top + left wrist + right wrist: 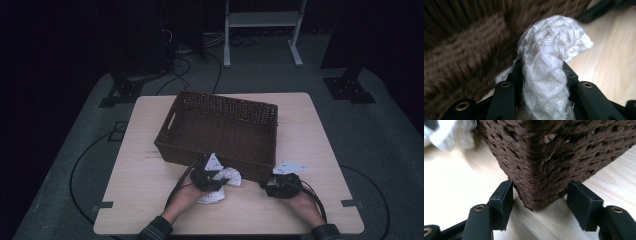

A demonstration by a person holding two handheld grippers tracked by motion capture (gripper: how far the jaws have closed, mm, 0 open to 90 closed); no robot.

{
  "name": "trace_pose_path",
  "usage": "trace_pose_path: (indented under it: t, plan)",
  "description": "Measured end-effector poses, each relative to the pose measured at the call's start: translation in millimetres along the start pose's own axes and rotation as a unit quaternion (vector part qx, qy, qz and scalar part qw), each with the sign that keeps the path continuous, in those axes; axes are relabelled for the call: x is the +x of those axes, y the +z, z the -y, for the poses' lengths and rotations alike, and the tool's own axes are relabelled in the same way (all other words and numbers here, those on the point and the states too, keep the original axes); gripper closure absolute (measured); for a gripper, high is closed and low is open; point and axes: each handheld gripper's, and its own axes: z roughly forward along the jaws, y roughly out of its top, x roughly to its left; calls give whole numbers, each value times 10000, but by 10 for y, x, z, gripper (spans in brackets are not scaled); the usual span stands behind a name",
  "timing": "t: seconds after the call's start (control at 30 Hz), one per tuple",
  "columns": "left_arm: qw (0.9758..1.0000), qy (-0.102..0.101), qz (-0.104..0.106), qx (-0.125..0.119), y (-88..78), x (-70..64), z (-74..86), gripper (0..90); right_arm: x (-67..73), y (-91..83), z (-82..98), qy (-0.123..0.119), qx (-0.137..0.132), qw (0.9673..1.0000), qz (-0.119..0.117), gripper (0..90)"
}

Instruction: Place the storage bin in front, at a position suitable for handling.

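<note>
wooden table holds a brown wicker basket. left gripper pinches a white knitted cloth just beside the basket's near wall. right gripper stands wide around the basket's corner, jaws not touching.

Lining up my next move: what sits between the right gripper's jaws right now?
The near corner of the brown wicker basket stands between the right gripper's jaws, over bare table, in the right gripper view.

Left claw clamped shut on its load, right claw jaws apart, both low.
</note>
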Motion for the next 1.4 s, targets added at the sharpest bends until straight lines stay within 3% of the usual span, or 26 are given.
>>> trace_pose_path:
  t: [0.03, 0.2, 0.33, 0.43, 0.5, 0.57, 0.73, 0.97, 1.2, 1.4]
  plan:
    - [9999, -1, 41, -148, -48, -17, -57, 642, -1, 0, 0, 5, -3, 10000, -4, 377]
    - [9989, 91, 86, -443, -139, -81, -196, 642, 0, 0, 0, 6, 3, 10000, -1, 376]
    - [9982, 142, 136, -569, -192, -108, -269, 642, 0, 0, 0, 8, -1, 10000, -2, 377]
    - [9968, 69, 193, -768, -248, -147, -328, 642, -1, 1, 0, -8, -4, 10000, 1, 377]
    - [9961, 221, 223, -829, -299, -162, -395, 642, -1, 1, 0, 2, -3, 10000, -3, 377]
    - [9960, 209, 236, -838, -299, -168, -408, 642, 0, 0, 0, 7, -1, 10000, -2, 376]
    - [9969, 186, 320, -690, -177, -180, -389, 642, 1, 0, 0, 9, 0, 10000, 0, 376]
    - [9987, 224, 400, -228, 129, -187, -291, 642, 1, -1, 0, 11, 2, 10000, 3, 377]
    - [9988, 221, 378, 202, 373, -248, -230, 643, 0, 0, 1, 0, 0, 10000, 5, 377]
    - [9988, 251, 368, 200, 395, -277, -252, 643, -1, 0, 0, 3, -3, 10000, 3, 377]
